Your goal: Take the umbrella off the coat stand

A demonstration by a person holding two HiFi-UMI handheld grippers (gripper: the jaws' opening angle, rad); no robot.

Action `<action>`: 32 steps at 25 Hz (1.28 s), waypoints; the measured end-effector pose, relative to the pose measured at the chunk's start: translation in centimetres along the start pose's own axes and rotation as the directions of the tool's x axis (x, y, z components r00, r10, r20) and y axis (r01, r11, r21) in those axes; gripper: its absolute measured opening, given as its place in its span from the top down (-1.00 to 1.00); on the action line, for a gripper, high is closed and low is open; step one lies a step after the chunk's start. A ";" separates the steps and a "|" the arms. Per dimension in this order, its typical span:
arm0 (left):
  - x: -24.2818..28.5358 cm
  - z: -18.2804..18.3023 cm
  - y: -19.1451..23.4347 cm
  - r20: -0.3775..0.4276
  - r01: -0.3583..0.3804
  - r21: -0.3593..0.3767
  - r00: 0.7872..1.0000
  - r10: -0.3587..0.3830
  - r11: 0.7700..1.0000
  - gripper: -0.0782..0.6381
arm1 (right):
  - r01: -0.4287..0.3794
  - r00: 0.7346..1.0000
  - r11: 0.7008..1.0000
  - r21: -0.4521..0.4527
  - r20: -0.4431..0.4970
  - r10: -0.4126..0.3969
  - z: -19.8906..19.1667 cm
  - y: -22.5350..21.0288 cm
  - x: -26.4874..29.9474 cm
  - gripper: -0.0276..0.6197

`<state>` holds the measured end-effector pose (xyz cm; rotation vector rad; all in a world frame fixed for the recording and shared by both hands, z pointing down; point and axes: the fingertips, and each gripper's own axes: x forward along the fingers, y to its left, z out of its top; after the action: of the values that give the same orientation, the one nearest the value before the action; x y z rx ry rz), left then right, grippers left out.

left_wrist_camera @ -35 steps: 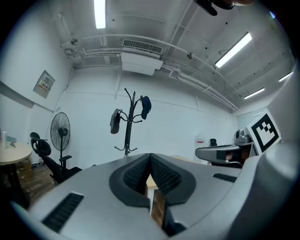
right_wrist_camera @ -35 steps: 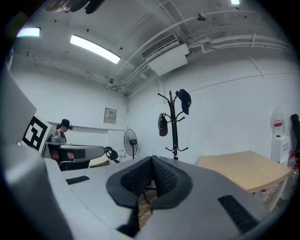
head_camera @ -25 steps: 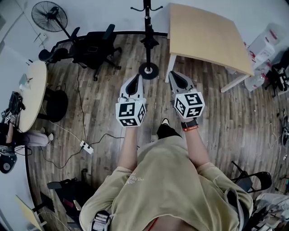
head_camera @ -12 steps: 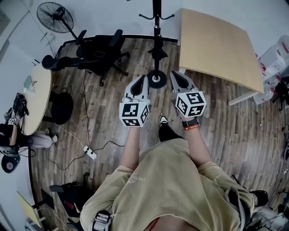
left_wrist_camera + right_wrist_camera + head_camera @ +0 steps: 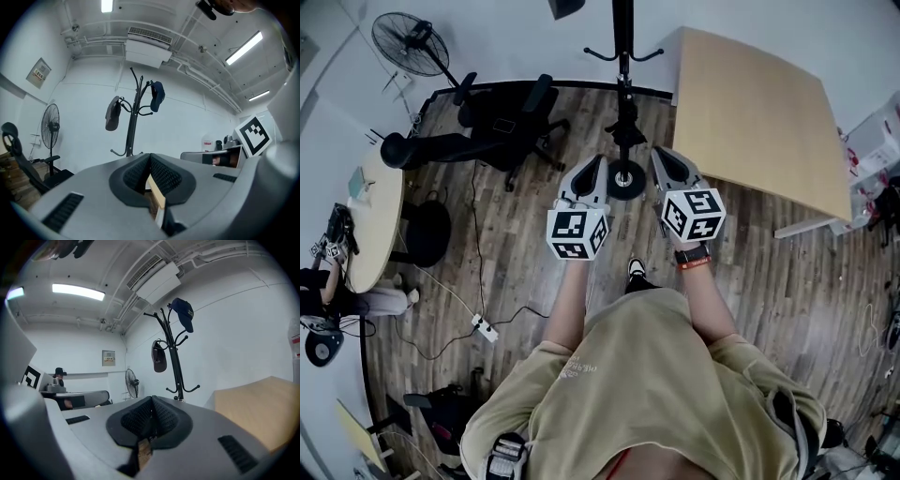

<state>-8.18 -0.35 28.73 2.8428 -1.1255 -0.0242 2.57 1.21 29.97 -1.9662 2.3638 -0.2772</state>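
Observation:
A black coat stand [image 5: 623, 56] rises by the far wall, its round base [image 5: 625, 178] showing between my two grippers in the head view. A folded dark grey umbrella [image 5: 112, 114] hangs from a left hook of the coat stand [image 5: 133, 117]; a blue cap [image 5: 158, 95] hangs on the right. The right gripper view shows the same umbrella [image 5: 159, 357] and cap [image 5: 183, 314]. My left gripper [image 5: 592, 169] and right gripper [image 5: 661, 157] point level at the stand, short of it. Both are shut with nothing held, as the left gripper [image 5: 150, 157] and right gripper [image 5: 152, 399] views show.
A light wooden table [image 5: 759, 103] stands just right of the stand. Black office chairs [image 5: 502, 117] and a floor fan [image 5: 412, 37] are to its left. A round table [image 5: 375, 216] and a seated person [image 5: 319, 281] are at the left edge. A power strip [image 5: 483, 326] with cable lies on the floor.
Both grippers have moved forward together towards the coat stand. Its base, ahead of them earlier, now lies between their tips in the head view. Both stay shut.

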 end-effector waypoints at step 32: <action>18.8 -7.4 5.7 -0.081 0.056 0.020 0.995 -0.054 0.998 0.72 | -0.056 0.993 0.995 0.079 -0.099 0.063 -7.5 -12.9 15.6 0.87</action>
<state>1.98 -16.82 36.87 2.8657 -1.0383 0.0984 10.96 -15.55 40.72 -1.8877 2.4283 -0.4671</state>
